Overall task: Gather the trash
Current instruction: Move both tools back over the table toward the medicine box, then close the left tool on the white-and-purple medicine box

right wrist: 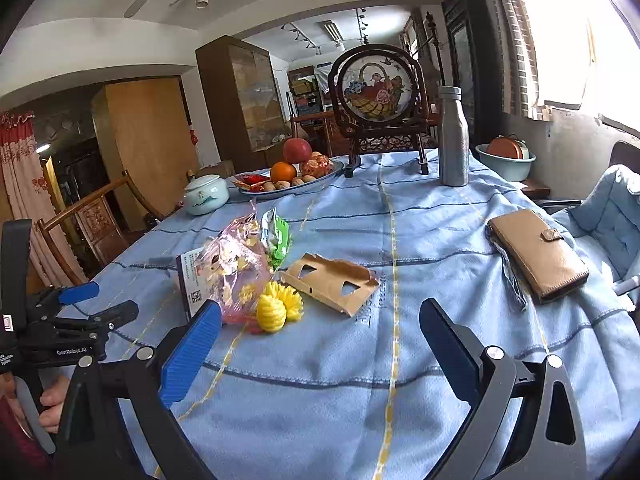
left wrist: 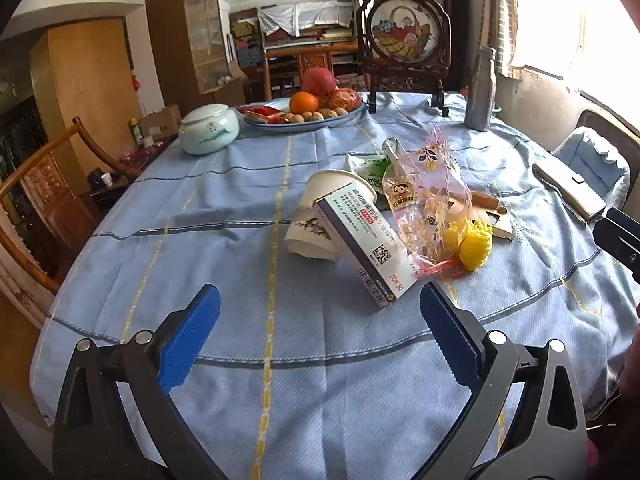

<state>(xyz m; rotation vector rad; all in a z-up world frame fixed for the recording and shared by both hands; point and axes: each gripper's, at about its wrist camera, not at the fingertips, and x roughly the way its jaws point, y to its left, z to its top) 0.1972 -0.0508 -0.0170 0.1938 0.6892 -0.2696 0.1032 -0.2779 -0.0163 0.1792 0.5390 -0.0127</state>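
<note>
While both grippers (left wrist: pixel 320 320) (right wrist: pixel 320 334) gape empty: one paper cup (left wrist: pixel 320 216), one medicine box (left wrist: pixel 360 248), one wrapper (left wrist: pixel 424 208).

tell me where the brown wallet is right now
In the right wrist view the brown wallet lies flat on the blue tablecloth at the table's right edge, right of the torn cardboard.

The pink bag (right wrist: pixel 236 272) is covering most of the medicine box (right wrist: pixel 188 280) from the right wrist; the paper cups (left wrist: pixel 320 220) are hiding behind it there, and the box's small print is staying unreadable
</note>
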